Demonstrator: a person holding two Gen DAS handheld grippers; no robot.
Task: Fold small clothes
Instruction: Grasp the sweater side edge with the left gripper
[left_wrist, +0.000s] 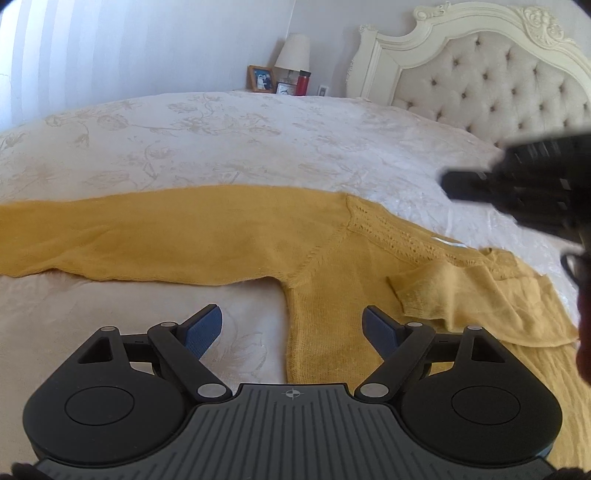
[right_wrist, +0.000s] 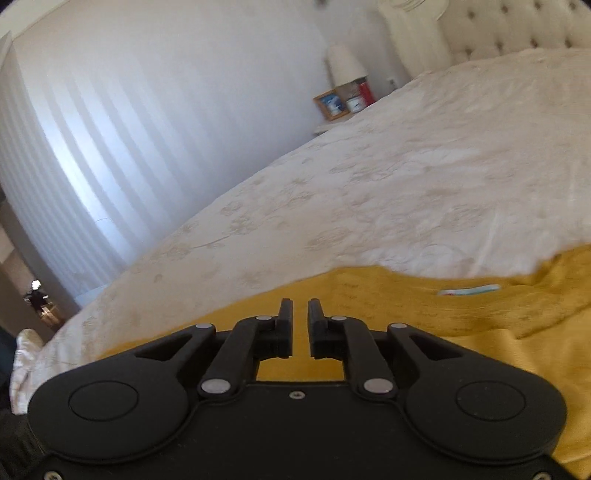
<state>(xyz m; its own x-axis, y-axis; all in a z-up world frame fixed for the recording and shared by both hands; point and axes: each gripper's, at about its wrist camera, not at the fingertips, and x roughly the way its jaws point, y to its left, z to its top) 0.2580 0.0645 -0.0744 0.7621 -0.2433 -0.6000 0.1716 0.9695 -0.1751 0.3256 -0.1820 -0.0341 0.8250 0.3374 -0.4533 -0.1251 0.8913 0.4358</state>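
Note:
A mustard-yellow knit sweater (left_wrist: 221, 236) lies flat on the bed, one long sleeve stretched out to the left. Its other sleeve (left_wrist: 443, 291) is folded in across the chest, below the neckline and its small white label (left_wrist: 448, 242). My left gripper (left_wrist: 291, 317) hangs wide open just over the sweater's side edge below the armpit, with nothing between its blue pads (left_wrist: 205, 330). In the right wrist view my right gripper (right_wrist: 300, 306) hovers above the sweater (right_wrist: 443, 314), with a narrow empty gap between its jaws. In the left wrist view the right gripper (left_wrist: 517, 184) shows as a blur at the right.
The bed carries a cream floral cover (left_wrist: 221, 140), with a tufted cream headboard (left_wrist: 498, 85) at its far right. A nightstand beyond the bed holds a lamp (left_wrist: 293, 51), a photo frame (left_wrist: 261, 78), a small clock (left_wrist: 286, 88) and a red bottle (left_wrist: 303, 83). White curtains (right_wrist: 92, 140) hang at the left.

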